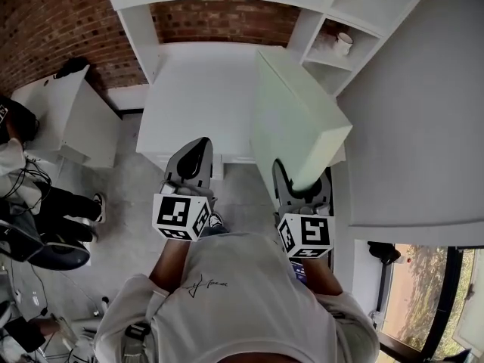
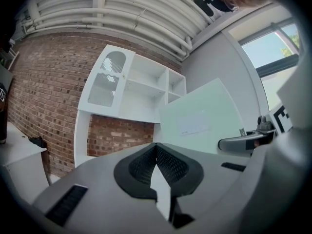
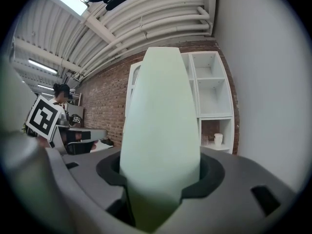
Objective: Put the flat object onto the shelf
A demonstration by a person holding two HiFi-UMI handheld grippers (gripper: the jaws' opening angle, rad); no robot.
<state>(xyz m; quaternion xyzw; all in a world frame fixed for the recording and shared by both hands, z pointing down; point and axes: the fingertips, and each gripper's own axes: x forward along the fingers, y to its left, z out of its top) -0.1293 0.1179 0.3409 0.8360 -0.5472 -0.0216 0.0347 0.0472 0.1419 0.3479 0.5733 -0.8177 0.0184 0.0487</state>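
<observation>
Flat panel: pale green, rigid, held in the air by one short edge. It leans up and away from the person, toward the white shelf unit, and rests on no surface. In the head view it overlaps the right part of the white desk top.
Right gripper: clamped on the lower edge of the flat panel. In the right gripper view the panel rises from between the two dark pads and fills the middle of the picture.
Left gripper: jaws pressed together at the tips with nothing between them, as the left gripper view shows. It hangs beside the right gripper, apart from the panel.
Marker cubes: one on each gripper, close to the person's chest, left and right.
Shelf unit: white, open compartments, set against a red brick wall. Seen also from the left gripper and the right gripper.
Mug: white, upright in a right-hand compartment of the shelf unit, alone there.
Desk top: white and bare, below the upper compartments.
Side table: white, at the left by the brick wall.
Other person: at the left edge, only partly in view.
</observation>
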